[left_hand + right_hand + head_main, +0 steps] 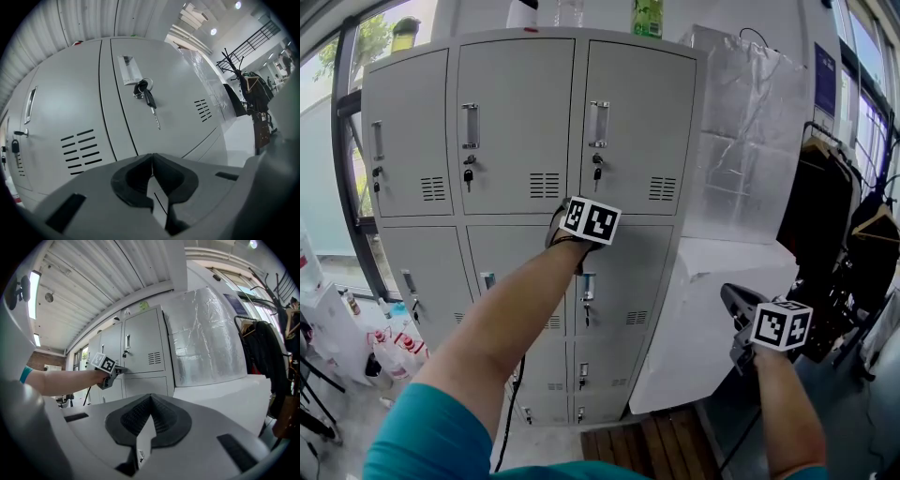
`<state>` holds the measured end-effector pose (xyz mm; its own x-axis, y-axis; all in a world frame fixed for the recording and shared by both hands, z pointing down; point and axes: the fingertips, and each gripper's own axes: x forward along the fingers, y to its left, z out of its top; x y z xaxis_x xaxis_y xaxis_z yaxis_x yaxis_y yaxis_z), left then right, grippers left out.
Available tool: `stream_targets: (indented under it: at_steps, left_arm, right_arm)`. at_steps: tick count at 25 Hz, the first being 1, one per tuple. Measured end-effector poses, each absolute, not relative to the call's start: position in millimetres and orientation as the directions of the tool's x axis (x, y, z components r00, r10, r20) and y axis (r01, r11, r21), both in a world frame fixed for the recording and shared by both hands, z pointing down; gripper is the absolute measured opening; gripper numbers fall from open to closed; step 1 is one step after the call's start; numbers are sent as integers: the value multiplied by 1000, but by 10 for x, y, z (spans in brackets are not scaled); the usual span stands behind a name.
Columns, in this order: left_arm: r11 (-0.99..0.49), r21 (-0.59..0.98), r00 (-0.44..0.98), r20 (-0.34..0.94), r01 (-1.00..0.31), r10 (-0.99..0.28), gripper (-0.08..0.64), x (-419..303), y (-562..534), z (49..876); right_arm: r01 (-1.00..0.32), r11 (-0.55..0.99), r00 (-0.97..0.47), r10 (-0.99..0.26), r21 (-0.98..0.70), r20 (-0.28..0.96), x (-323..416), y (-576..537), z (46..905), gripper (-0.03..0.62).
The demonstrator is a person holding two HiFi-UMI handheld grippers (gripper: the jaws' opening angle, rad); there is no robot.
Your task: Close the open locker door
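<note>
A grey bank of lockers [516, 122] fills the head view, and every door I can see lies flush with its frame. My left gripper [581, 225], at the end of an outstretched arm, is at the seam between the top-right door [628, 112] and the door below it. Its jaws are shut with nothing between them [152, 155]. The left gripper view shows that door [178, 112] close up, with a key [149, 99] hanging in its lock. My right gripper [729, 295] hangs low at the right, away from the lockers, and is shut and empty [150, 397]. It sees the left gripper [117, 370] at the lockers.
A tall foil-wrapped block [750, 122] and a white covered box [712, 309] stand right of the lockers. Dark clothes hang on a rack [825, 216] at far right. Bottles [647, 17] stand on the locker top. Bags [394, 347] lie on the floor at left, wooden slats [656, 445] below.
</note>
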<state>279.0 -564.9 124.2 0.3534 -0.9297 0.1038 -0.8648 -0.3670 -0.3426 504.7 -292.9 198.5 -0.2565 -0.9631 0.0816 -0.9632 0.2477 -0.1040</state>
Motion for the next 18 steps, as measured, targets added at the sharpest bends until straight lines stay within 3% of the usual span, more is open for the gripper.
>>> stream_targets:
  at_steps: [12, 18]
  left_arm:
    - [-521, -218, 516, 83, -825, -852, 15, 2637, -5161, 1403]
    - [-532, -174, 529, 66, -829, -846, 15, 1928, -4789, 1486]
  right_arm:
    - [-955, 279, -287, -954, -97, 85, 4857, -2805, 2020, -9]
    - [-952, 296, -304, -948, -83, 96, 4498, -2916, 2066, -9]
